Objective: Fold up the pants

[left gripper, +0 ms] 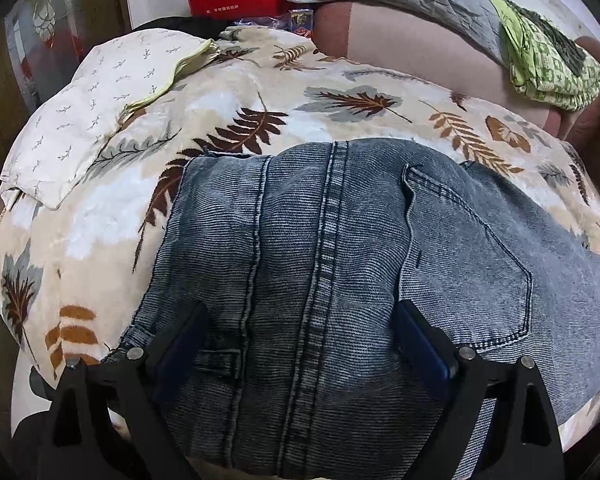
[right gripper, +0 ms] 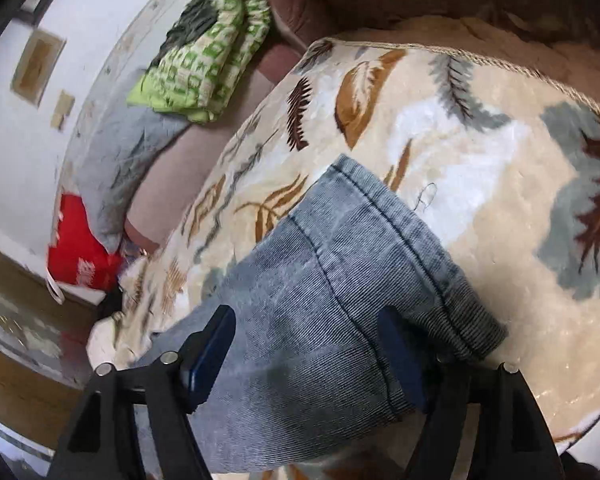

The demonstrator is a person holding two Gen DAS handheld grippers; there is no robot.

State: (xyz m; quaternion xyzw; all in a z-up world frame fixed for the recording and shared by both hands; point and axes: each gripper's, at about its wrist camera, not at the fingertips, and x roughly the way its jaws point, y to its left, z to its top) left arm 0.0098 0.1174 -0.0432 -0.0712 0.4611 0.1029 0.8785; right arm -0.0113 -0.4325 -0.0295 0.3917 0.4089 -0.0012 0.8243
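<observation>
Jeans (left gripper: 320, 260) flat on leaf blanket (left gripper: 236, 92), seat side up. L gripper (left gripper: 302, 312) spread wide over waistband end; R gripper (right gripper: 306, 316) likewise wide, straddling leg hem. Neither pinching yet. Tip: grab both layers, lift evenly. L view shows pocket, R view only hem
</observation>
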